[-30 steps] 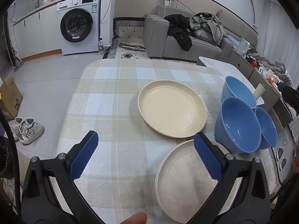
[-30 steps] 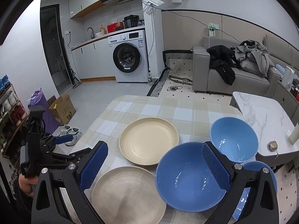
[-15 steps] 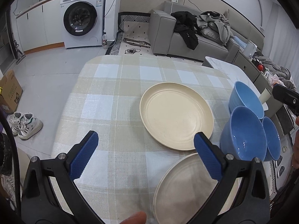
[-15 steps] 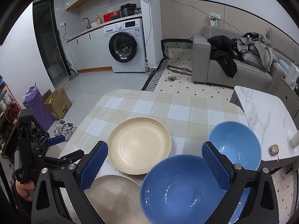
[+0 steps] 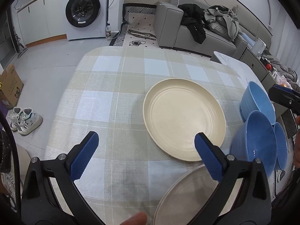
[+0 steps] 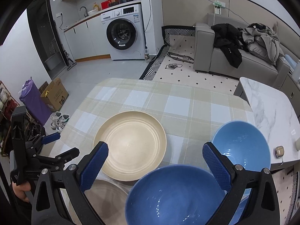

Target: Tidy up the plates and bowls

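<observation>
Hovering: left gripper (image 5: 144, 146), right gripper (image 6: 155, 159) both spread | ridged round cream plate (image 5: 183, 119) | glossy blue bowl (image 6: 174, 195)

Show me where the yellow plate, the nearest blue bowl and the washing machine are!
yellow plate (image 6: 129, 145): right wrist view, middle of its inside.
nearest blue bowl (image 6: 174, 196): right wrist view, inner bottom.
washing machine (image 6: 121, 34): right wrist view, round door glass.
</observation>
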Demonstrator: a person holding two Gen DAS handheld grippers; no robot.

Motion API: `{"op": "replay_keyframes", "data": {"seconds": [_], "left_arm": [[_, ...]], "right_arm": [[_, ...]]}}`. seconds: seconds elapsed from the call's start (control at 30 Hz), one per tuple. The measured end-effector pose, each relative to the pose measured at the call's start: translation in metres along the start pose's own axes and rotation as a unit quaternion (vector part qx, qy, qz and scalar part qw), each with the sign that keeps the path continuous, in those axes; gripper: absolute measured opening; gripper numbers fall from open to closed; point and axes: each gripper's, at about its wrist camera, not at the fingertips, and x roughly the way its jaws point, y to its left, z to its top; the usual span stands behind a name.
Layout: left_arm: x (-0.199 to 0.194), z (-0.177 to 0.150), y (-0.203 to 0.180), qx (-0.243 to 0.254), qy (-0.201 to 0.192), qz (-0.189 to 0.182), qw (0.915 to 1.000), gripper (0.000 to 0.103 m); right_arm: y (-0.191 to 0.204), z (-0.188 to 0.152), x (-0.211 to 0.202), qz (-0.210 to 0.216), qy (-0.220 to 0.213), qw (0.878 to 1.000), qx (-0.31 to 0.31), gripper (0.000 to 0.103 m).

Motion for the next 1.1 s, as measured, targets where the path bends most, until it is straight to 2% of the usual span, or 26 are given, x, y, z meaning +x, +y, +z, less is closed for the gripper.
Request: {"op": "replay_keyframes", "data": {"seconds": [0.2,0.47,0.97,1.1], "left_arm": [[0.015,0.006,0.003,-0.004,0.006,0.008,0.9999,0.102],[0.037,0.01,0.006,-0.011,0.021,0.01,0.9997,0.102],[0.074,0.013,0.004,-0.02,0.046,0.018,0.9986,0.102],[0.082,0.013,0.006,-0.027,0.055,0.014,0.998,0.102]], "right_arm": [[-0.001,0.007,0.034,-0.01,0.035,0.999,-0.014,0.102],[-0.009,0.009,0.074,0.005,0.094,0.996,-0.005,0.102],[0.001,0.015,0.112,-0.011,0.147,0.988,-0.042,0.102],[0.002,0.014,0.128,0.003,0.169,0.985,-0.042,0.102]]}}
